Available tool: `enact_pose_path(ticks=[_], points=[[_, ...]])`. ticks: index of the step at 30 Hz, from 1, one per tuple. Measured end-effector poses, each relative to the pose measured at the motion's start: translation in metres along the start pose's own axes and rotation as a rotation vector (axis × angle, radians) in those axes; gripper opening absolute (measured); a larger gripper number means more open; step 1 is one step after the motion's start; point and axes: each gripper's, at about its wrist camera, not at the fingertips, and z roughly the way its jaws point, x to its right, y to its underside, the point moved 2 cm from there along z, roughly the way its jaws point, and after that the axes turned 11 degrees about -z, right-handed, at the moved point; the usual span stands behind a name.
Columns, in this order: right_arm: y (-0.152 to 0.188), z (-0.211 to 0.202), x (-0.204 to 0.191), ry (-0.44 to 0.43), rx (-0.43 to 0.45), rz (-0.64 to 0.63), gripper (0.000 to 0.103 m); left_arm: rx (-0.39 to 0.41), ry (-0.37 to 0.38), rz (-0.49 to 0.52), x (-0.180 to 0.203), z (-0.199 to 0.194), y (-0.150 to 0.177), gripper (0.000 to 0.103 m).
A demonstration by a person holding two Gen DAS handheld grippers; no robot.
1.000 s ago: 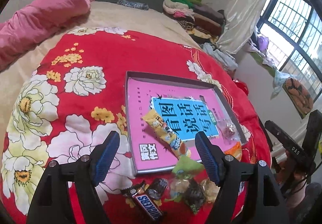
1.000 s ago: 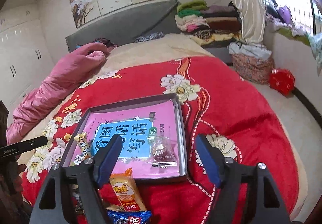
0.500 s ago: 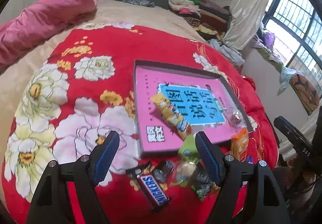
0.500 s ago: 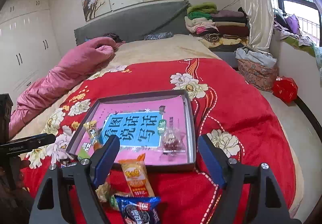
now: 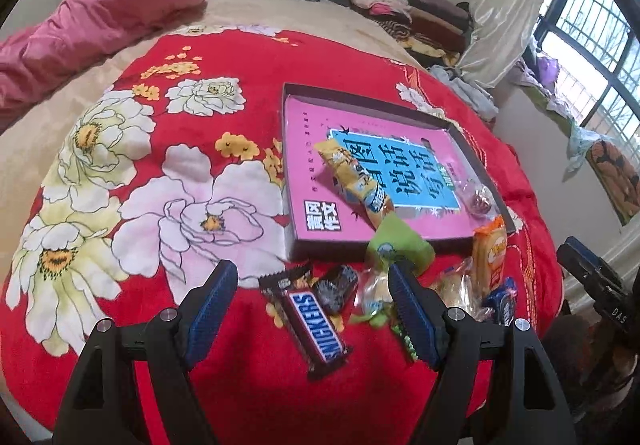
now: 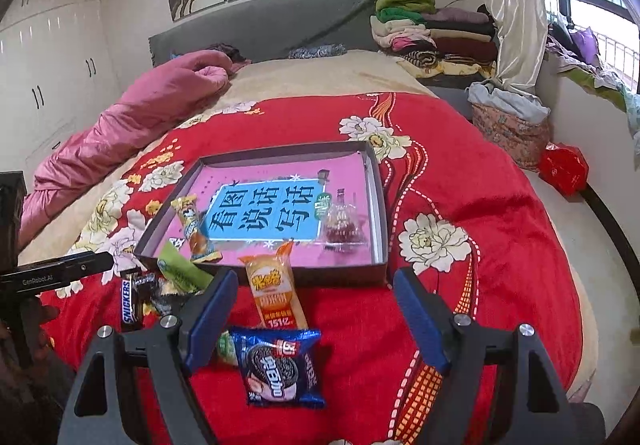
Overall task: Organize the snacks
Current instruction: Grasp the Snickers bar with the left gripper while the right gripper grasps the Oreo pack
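Note:
A shallow grey box [image 5: 285, 149] with a pink and blue book as its floor lies on the red flowered blanket. In it are a yellow snack stick [image 5: 354, 181] and a clear-wrapped candy [image 5: 476, 199]. In front of the box lie a Snickers bar [image 5: 316, 325], a dark candy [image 5: 336, 287], a green packet [image 5: 400, 245], an orange packet [image 6: 274, 293] and a blue Oreo pack [image 6: 280, 369]. My left gripper [image 5: 313, 273] hangs open above the Snickers bar, holding nothing. My right gripper [image 6: 316, 281] is open over the orange packet and the Oreo pack, touching neither.
A pink quilt [image 6: 140, 113] lies along the bed's left side. Folded clothes [image 6: 432, 29] are stacked at the head, right of the grey headboard. The bed's right edge drops to a floor with a red bag [image 6: 564, 169]. The other gripper's black body [image 5: 592, 285] shows at right.
Both cameras have drawn back from the box, so the loose snacks in front of it now show in full. The right jaws stand a little wider than a second ago.

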Motion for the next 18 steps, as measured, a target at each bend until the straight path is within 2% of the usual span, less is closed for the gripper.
enact_pose_path(ticks=[10, 18], points=[[0.014, 0.0, -0.014, -0.026, -0.048, -0.023, 0.08, -0.063, -0.05, 0.019, -0.004, 0.009, 0.022, 0.079], [0.036, 0.001, -0.018, -0.035, -0.127, -0.015, 0.08, -0.093, -0.104, 0.041, -0.004, 0.021, 0.03, 0.079]])
